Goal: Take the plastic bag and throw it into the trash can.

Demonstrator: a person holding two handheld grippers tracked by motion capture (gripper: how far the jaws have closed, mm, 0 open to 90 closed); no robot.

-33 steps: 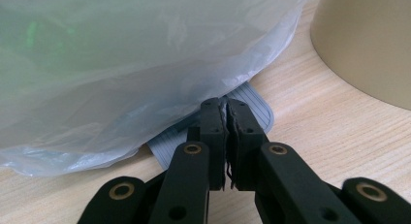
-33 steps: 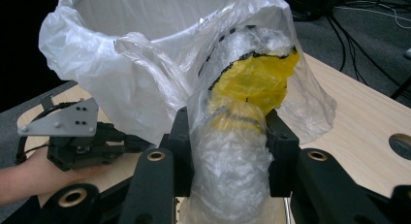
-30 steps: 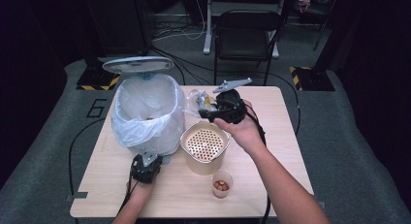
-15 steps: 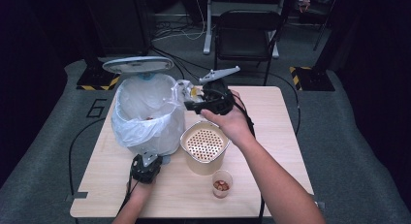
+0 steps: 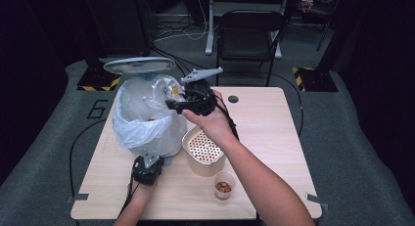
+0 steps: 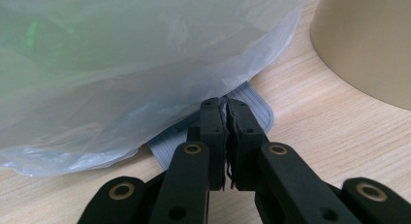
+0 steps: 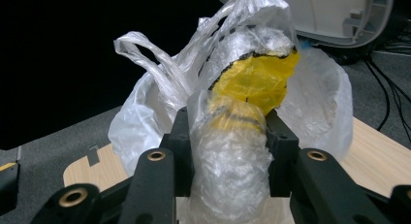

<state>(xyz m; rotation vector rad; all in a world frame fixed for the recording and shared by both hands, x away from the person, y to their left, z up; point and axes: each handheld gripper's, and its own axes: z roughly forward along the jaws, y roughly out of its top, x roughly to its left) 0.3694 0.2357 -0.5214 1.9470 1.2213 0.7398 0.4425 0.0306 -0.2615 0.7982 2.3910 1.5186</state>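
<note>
One wooden table carries one lidded bin lined with a white plastic bag, one tan perforated-top container just beside the bin on the side toward the person's right arm, and one small clear cup holding reddish-brown pieces, nearer the person than the container. Two grippers are at work. The right gripper is raised over the bin's open mouth, at the rim nearest the tan container, with its grey three-cornered plate on top. In the right gripper view its jaws stand partly spread and clamp a crumpled clear plastic wrapper with a yellow patch and dark lines between them; the wad fills the gap from one jaw to the other and pokes out beyond the tips. Behind it rise the bag's loose handles and the underside of the bin's raised lid. The left gripper sits low at the foot of the bin, on the person's side of it. In the left gripper view its jaws are pressed together, almost touching (whether a thin edge is pinched between them cannot be told), and their tips rest on a grey ribbed pedal that juts from under the sagging bag. The tan container's wall stands near, apart from the jaws. One black chair stands beyond the table, past the bin.
</note>
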